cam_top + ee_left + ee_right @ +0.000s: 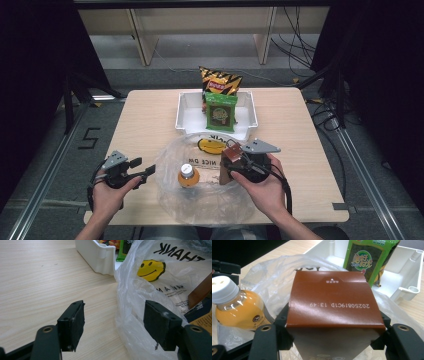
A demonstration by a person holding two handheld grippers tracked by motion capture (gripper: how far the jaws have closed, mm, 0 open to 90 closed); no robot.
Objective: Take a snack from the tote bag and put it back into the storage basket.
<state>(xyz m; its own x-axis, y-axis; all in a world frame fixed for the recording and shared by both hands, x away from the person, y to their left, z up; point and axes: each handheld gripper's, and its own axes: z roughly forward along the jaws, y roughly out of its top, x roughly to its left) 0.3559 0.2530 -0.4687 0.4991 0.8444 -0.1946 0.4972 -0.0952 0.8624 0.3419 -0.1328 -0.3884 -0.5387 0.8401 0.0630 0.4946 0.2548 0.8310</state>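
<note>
The right gripper (332, 340) clamps its jaws on a brown carton (334, 305) over the plastic bag (200, 200), likely for bagging beside the orange bottle (188, 175). The left gripper (120, 325) gapes empty at the bag's edge.

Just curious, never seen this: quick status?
Left gripper open at clear plastic bag edge. Right gripper shut on brown carton. Orange juice bottle in bag.
</note>
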